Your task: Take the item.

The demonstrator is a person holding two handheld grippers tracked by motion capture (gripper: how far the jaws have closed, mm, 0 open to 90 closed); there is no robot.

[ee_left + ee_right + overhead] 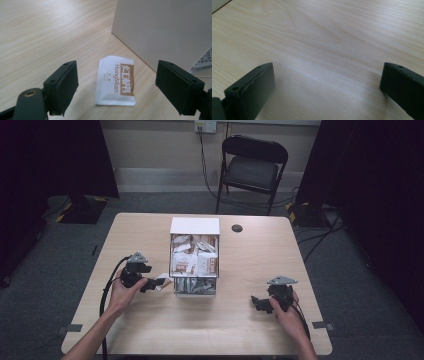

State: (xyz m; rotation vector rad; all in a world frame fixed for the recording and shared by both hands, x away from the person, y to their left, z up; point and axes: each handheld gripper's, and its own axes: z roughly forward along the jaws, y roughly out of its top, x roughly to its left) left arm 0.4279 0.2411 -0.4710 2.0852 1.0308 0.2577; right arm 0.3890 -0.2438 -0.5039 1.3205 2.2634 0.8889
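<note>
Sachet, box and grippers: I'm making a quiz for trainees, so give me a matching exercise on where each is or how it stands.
Things:
1. sachet
2. box
3. left gripper
4. right gripper

States:
A. open over bare wood, near the table's right edge
B. flat on the table beside the box
C. mid-table, full of packets
D. open, jaws either side of the sachet, not pressing it

Pairs: 1-B, 2-C, 3-D, 4-A

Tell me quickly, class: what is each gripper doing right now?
Left gripper: open, holding nothing; a sachet lies flat on the table between its jaws.
Right gripper: open, empty, over bare table.
</note>
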